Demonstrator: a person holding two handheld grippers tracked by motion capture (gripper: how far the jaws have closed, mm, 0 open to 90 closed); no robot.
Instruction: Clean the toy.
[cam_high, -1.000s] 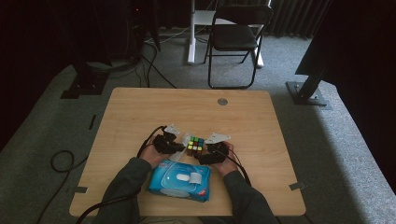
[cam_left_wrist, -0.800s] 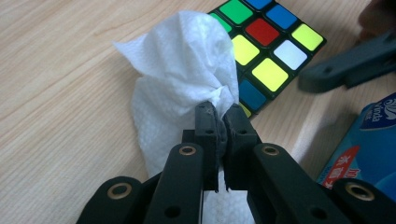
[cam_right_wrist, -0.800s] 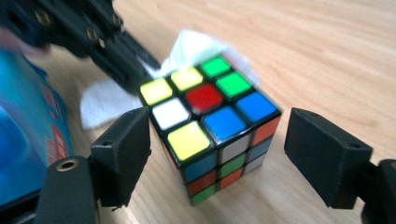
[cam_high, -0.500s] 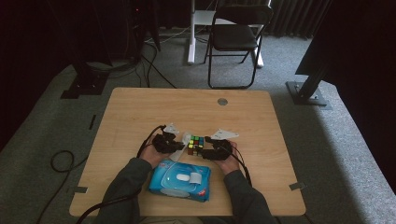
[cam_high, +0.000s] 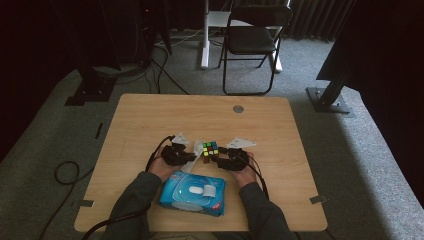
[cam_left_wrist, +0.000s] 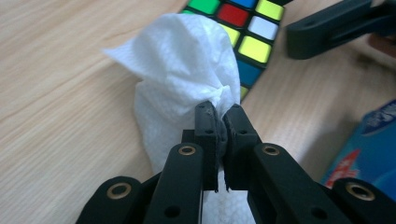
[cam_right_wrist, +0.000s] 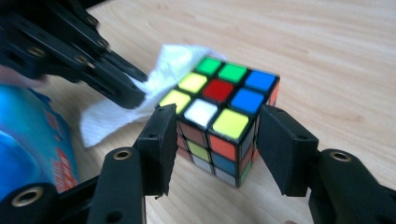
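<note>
The Rubik's cube (cam_right_wrist: 219, 119) stood on the tabletop (cam_high: 150, 120) between the two hands, just beyond the blue pack of wet wipes (cam_high: 193, 193). It sat between the jaws of the right gripper (cam_right_wrist: 217, 149): the left pad looked to be against the cube's side, the right pad just beside it with a narrow gap, so the cube was not yet clamped. Those jaws had just been closing around the cube. The left gripper (cam_left_wrist: 218, 114) had its jaws clamped tight on a bunched white wet wipe (cam_left_wrist: 187, 74), which lay against the cube's near side in the left gripper view.

Compared with a second earlier, the right gripper had drawn in closer to the cube, its jaws now flanking it, while the left gripper and its wipe had kept their place beside the cube.
</note>
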